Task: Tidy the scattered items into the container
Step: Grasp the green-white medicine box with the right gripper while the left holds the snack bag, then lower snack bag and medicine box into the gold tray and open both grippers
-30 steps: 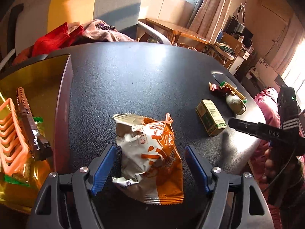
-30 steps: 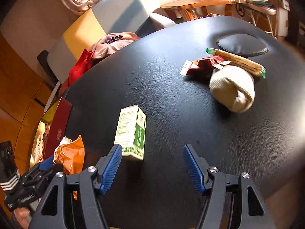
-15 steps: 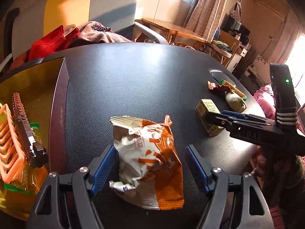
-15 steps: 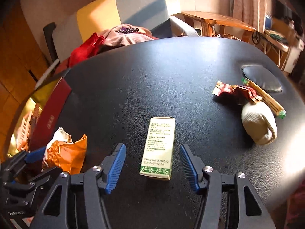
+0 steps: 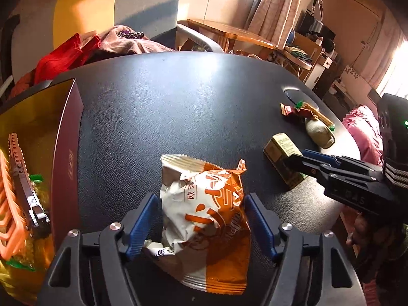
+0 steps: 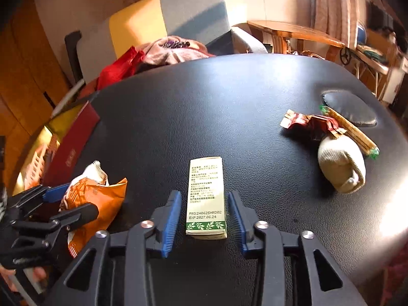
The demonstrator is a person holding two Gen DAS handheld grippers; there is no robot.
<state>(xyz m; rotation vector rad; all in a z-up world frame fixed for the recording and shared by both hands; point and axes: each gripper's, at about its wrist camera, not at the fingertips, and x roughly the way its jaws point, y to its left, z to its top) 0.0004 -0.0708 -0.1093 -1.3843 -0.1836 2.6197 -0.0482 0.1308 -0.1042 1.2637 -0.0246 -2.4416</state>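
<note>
Both wrist views skim low across one table (each glimpsing the other).

An orange-and-white snack bag, crumpled, lies flat between my left fingers. A green-and-white carton lies lengthwise between my right ones. The red-walled container sits left.

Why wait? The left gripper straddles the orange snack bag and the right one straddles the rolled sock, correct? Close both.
Not quite: the right gripper straddles the small green-and-white box, as the right wrist view shows; the sock lies apart. The left gripper does straddle the snack bag.
</note>
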